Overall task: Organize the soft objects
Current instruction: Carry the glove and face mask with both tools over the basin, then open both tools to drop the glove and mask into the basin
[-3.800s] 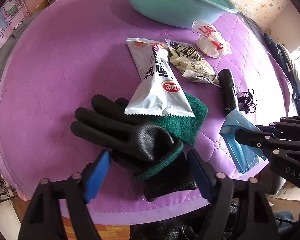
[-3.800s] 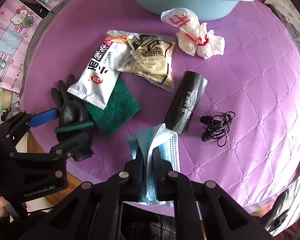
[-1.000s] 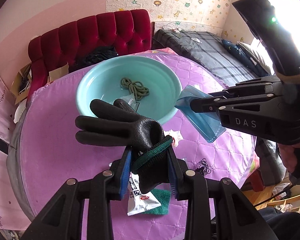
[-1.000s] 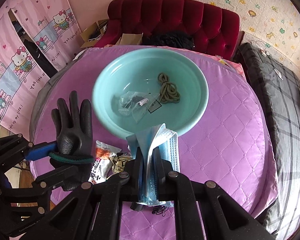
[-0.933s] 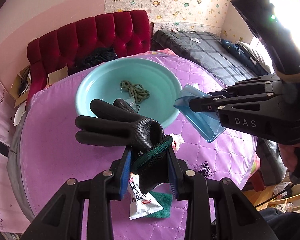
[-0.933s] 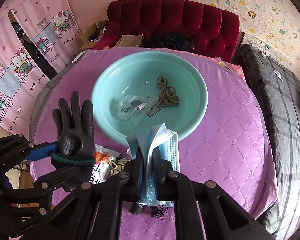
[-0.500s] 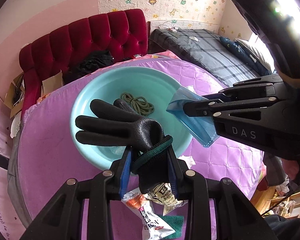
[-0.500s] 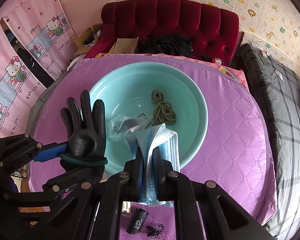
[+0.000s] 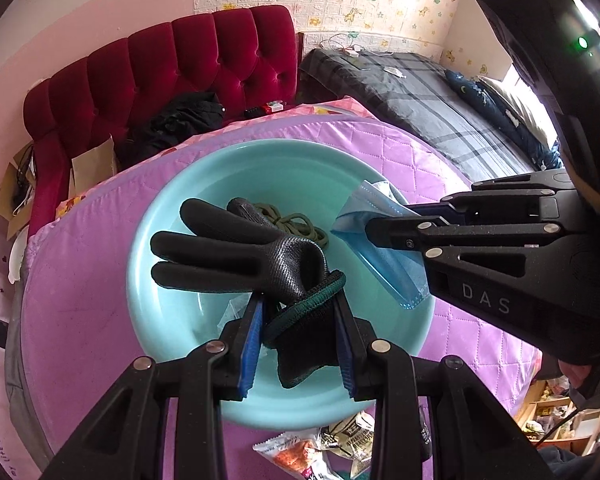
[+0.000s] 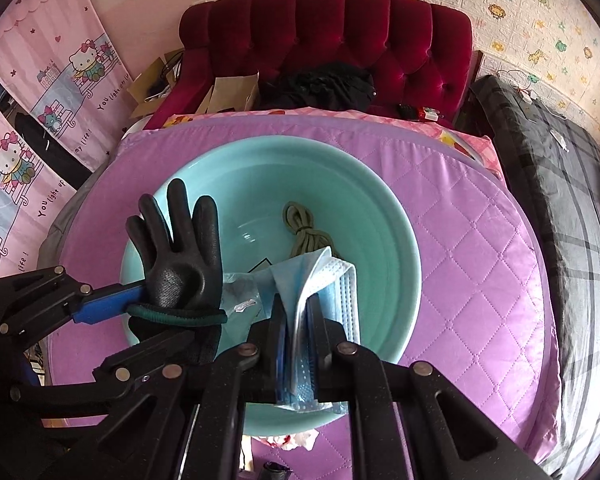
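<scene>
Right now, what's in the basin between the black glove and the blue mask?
In the right wrist view, a clear plastic bag lies in the basin between glove and mask.

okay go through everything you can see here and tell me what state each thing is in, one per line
Left gripper: shut on the glove.
Right gripper: shut on the mask.
Glove: held by its cuff above the basin.
Mask: folded, pinched, above the basin.
Basin: upright on the table.
Cord: coiled, lying in the basin.
Clear bag: crumpled, lying in the basin.
</scene>
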The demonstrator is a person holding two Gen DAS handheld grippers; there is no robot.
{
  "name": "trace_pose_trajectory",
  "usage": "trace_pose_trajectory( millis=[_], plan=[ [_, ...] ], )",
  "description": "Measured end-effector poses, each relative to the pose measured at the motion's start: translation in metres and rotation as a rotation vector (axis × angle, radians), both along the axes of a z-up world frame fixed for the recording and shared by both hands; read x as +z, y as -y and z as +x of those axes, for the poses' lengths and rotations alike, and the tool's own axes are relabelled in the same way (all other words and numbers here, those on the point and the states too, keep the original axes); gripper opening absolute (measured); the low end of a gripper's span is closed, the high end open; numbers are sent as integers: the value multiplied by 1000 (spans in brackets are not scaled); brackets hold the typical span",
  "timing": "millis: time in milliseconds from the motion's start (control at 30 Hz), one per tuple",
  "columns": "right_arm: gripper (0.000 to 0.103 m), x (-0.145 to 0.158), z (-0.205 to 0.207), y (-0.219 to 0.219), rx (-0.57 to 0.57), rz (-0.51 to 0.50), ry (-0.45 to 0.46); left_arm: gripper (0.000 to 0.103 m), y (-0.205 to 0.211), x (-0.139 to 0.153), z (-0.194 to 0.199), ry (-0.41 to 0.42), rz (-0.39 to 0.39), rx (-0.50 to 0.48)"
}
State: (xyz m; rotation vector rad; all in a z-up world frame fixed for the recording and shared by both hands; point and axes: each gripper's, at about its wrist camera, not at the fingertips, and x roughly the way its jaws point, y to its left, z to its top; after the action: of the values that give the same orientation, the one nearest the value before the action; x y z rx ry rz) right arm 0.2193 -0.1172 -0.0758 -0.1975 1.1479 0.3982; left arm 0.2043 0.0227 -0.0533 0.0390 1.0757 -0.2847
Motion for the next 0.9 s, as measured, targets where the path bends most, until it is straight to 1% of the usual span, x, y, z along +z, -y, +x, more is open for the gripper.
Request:
trace_pose_trajectory(
  millis=[133, 567, 733, 900],
  plan=[
    [9, -10, 14, -2, -14, 9, -11, 36, -5, -10, 16, -11, -21, 6],
    [10, -46, 40, -3, -69, 18, -44, 37, -11, -51, 53, -51, -20, 11],
    [10, -55, 42, -5, -68, 16, -56, 37, -7, -54, 56, -47, -20, -5],
    [10, -54, 41, -2, -77, 26, -57, 37, -5, -54, 57, -45, -14, -16]
  ],
)
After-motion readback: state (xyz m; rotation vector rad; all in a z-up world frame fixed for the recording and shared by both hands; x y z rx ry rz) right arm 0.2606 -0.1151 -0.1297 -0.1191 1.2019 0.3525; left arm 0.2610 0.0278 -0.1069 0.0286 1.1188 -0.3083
